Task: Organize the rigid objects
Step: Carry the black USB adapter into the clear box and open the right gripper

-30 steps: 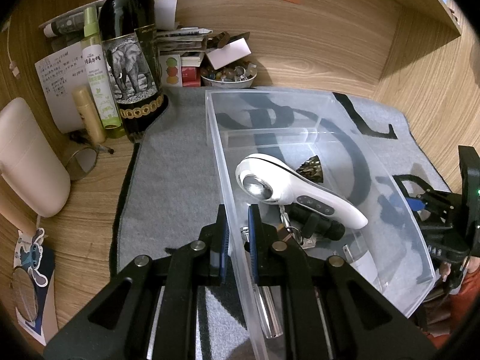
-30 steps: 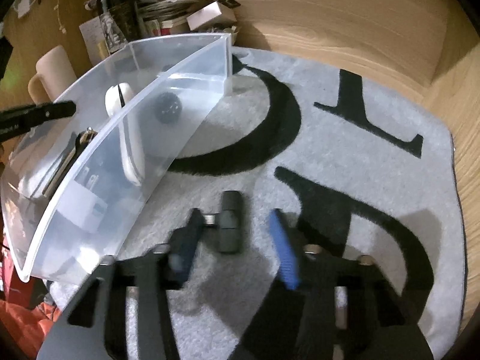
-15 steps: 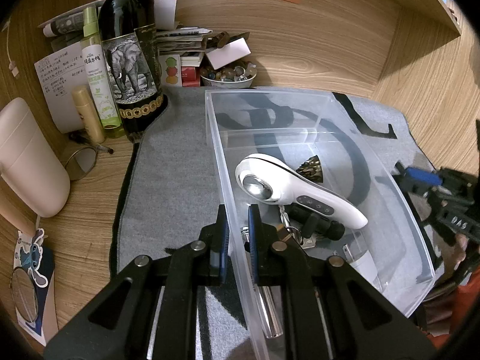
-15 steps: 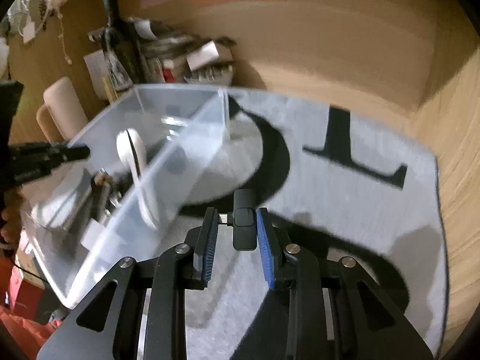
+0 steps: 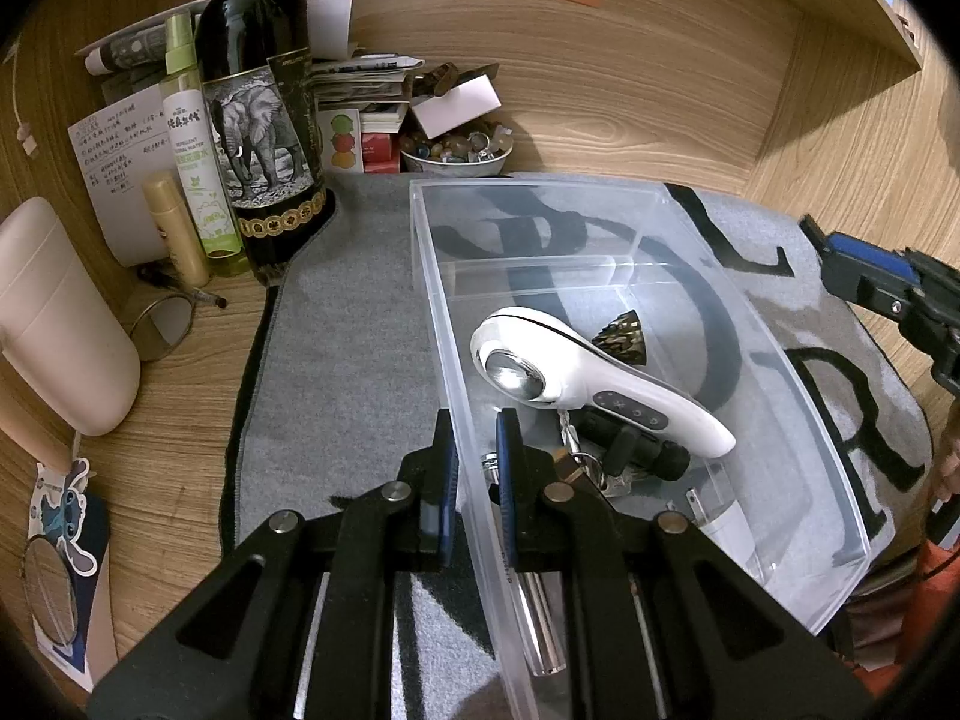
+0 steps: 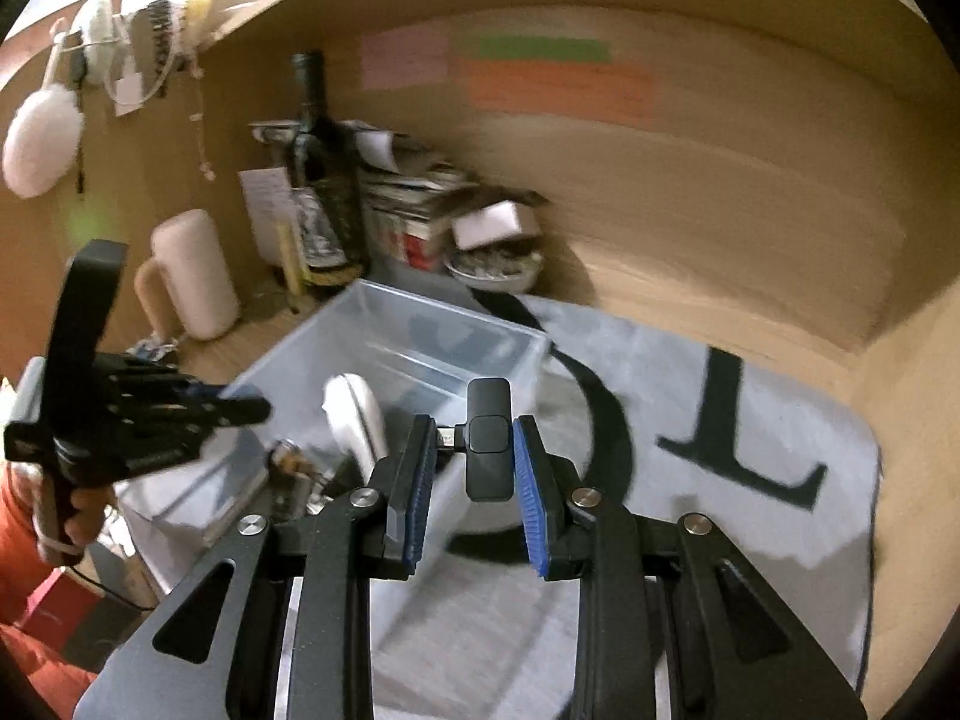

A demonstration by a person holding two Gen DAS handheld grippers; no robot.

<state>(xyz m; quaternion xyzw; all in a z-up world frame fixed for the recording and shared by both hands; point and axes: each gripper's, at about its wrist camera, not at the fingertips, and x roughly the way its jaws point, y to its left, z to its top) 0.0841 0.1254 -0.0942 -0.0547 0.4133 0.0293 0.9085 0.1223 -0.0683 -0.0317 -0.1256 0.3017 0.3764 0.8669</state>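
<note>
Your left gripper (image 5: pixel 477 468) is clamping the near left wall of the clear rectangular plastic bin (image 5: pixel 798 396), one blue-padded finger outside the wall and one inside, both pressed against the plastic. The bin is sitting on the grey felt mat with black lettering (image 5: pixel 342 360), which is lying on the wooden desk (image 5: pixel 174 450).

Inside the bin, a white handheld device with a round silver head and a dark button panel (image 5: pixel 594 384) is lying diagonally across the middle. Just beyond it is sitting a small dark spiky cone (image 5: pixel 621 333). Under the white handle are lying a black cylindrical fitting (image 5: pixel 636 450) and a bunch of keys (image 5: pixel 585 471), touching one another. A silver metal tube (image 5: pixel 540 624) is lying along the left wall near your fingers, and a small white plug-like piece (image 5: pixel 723 525) is resting near the front.

Your right gripper (image 6: pixel 471 468) is holding a small black clip-shaped gadget with a metal connector on its side (image 6: pixel 489 441) upright between its blue pads; the pads are closed in on it, raised above the mat just right of the bin's right wall. The right view is blurred.

Beyond the mat, a dark wine bottle with an elephant label (image 5: pixel 258 114) is standing beside a pale green spray bottle (image 5: pixel 192 150), and a cream rounded container (image 5: pixel 54 312) is standing at the left.
</note>
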